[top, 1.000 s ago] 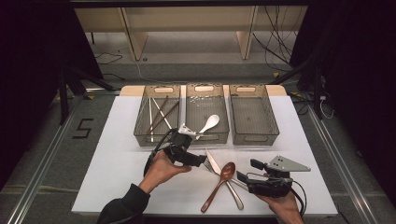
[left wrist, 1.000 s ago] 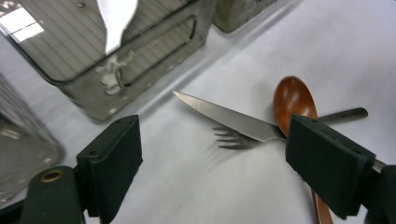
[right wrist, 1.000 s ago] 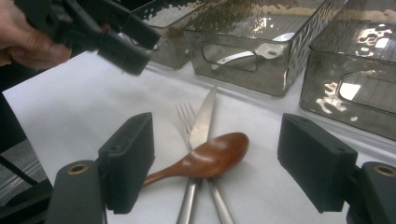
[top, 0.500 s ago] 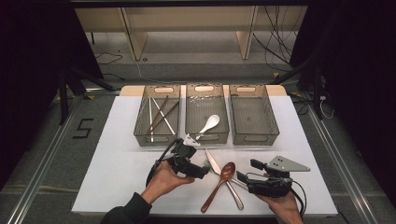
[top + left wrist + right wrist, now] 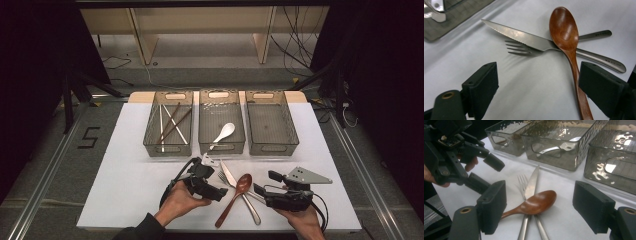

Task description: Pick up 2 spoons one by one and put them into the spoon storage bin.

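Observation:
A brown wooden spoon (image 5: 243, 183) lies across a steel knife (image 5: 231, 176) and a steel fork (image 5: 223, 176) on the white table, near the front middle. My left gripper (image 5: 217, 187) sits just left of them, held low with its jaws open. In the left gripper view the spoon's handle (image 5: 576, 72) runs close along the inside of the right-hand jaw, and the knife (image 5: 519, 37) and fork (image 5: 521, 50) lie ahead. My right gripper (image 5: 266, 185) rests to the right of the cutlery, open, with the spoon's bowl (image 5: 539, 203) ahead between its jaws. The left gripper (image 5: 486, 172) shows beyond it.
Three clear grey bins stand in a row behind the cutlery. The left bin (image 5: 150, 142) holds chopsticks, the middle bin (image 5: 221, 148) a white spoon (image 5: 223, 133), and nothing shows in the right bin (image 5: 295, 135). The table's front edge runs just behind both hands.
My left gripper has come down and toward the front edge, ending beside the wooden spoon's handle. The right gripper and the cutlery have stayed put.

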